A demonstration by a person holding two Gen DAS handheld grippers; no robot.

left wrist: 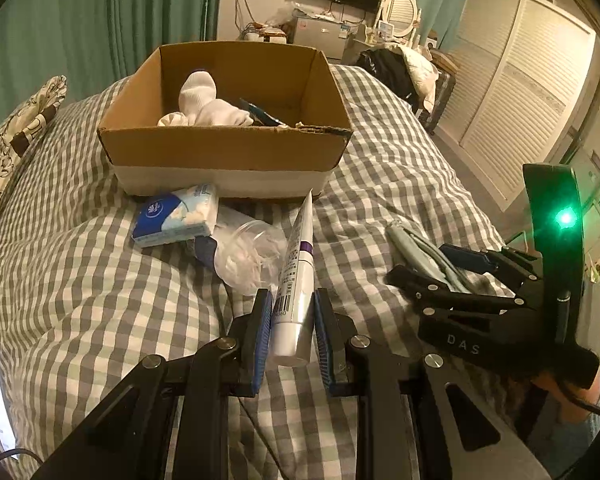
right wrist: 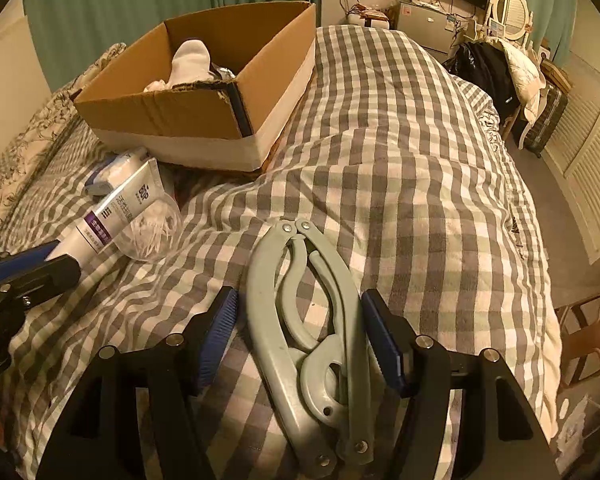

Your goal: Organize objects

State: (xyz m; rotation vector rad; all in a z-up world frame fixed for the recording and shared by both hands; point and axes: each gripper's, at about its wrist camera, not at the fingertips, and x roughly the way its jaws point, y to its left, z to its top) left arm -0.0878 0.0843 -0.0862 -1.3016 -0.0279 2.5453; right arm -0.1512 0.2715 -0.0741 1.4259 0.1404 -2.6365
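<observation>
on the checked bedspread [right wrist: 400, 168], the left gripper [left wrist: 291, 312] clamps the cap end of a white tube [left wrist: 296, 276], its crimped end aimed at the cardboard box [left wrist: 228, 148]. the right gripper [right wrist: 300, 320] stands spread around a folded grey hanger [right wrist: 300, 320] lying flat, blue pads [right wrist: 220, 328] apart from it. white socks [left wrist: 204, 104] sit inside the box; a tissue pack [left wrist: 176, 216] and clear cup [left wrist: 248, 256] lie just before it.
</observation>
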